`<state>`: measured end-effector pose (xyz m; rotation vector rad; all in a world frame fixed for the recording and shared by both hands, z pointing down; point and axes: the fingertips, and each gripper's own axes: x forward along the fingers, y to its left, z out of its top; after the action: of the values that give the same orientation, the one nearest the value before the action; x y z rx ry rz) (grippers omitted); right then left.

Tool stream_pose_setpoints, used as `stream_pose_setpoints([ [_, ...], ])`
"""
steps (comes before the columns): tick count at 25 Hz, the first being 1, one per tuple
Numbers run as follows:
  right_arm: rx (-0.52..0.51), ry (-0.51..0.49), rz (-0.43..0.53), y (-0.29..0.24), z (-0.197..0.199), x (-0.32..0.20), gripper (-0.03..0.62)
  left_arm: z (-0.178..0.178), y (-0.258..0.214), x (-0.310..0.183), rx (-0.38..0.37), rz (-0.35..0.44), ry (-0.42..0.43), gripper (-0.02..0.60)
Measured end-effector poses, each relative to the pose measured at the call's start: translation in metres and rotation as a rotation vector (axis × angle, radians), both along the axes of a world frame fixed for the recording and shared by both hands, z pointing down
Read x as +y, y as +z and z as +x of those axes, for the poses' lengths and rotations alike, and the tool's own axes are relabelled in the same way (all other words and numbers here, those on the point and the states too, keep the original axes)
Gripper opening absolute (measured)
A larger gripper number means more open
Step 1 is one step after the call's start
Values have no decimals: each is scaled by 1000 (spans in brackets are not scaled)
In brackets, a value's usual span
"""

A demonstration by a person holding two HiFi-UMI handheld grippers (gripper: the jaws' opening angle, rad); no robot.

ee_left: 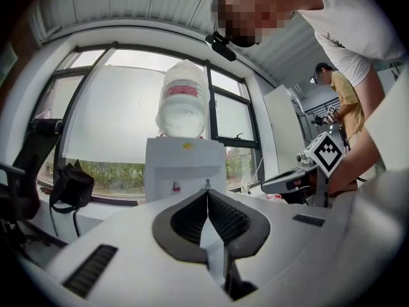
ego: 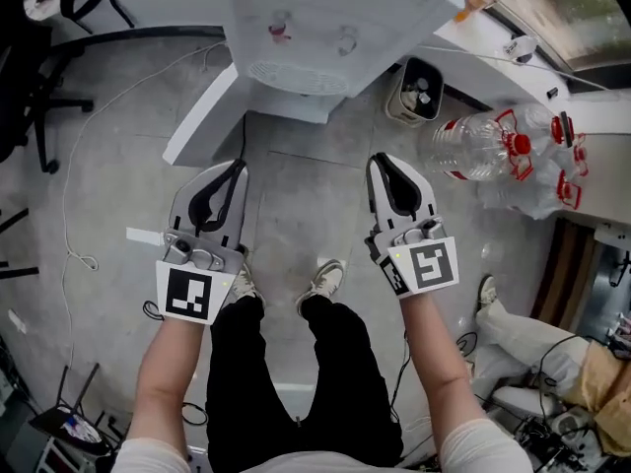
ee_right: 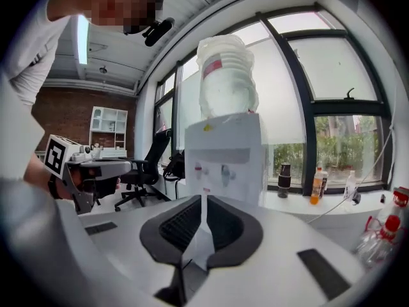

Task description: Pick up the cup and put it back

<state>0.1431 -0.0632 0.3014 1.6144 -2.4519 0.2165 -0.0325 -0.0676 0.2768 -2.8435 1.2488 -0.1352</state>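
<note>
I stand facing a white water dispenser [ego: 325, 28] with a large bottle [ee_left: 182, 101] on top. My left gripper [ego: 237, 170] and right gripper [ego: 380, 161] are held side by side in front of it, above the floor. Both are shut with nothing between their dark pads. In the left gripper view the jaws meet at the left gripper's tip [ee_left: 208, 194]; in the right gripper view they meet at the right gripper's tip [ee_right: 204, 200]. A dark stack of cups [ee_right: 284, 173] stands on the windowsill to the right of the dispenser [ee_right: 223, 155], well away from both grippers.
A small bin [ego: 419, 92] sits on the floor right of the dispenser. Empty big water bottles [ego: 483, 146] lie at the right. An orange bottle [ee_right: 317, 185] stands by the cups. An office chair [ee_right: 144, 168] is at the left, and a second person [ee_left: 348, 91] is in the background.
</note>
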Motion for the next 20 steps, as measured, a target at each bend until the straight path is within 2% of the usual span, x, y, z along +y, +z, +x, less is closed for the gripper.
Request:
stream_pose_setpoints([
  [4, -40, 16, -30, 93, -9, -25, 21, 2, 76, -15, 2, -8, -5, 25],
  [9, -37, 12, -54, 173, -21, -47, 25, 5, 137, -29, 33, -8, -25, 25],
  [14, -15, 10, -76, 244, -23, -72, 72, 15, 188, -39, 16, 26, 0, 25],
  [20, -4, 25, -107, 337, -25, -106, 100, 31, 267, -59, 9, 37, 50, 25],
])
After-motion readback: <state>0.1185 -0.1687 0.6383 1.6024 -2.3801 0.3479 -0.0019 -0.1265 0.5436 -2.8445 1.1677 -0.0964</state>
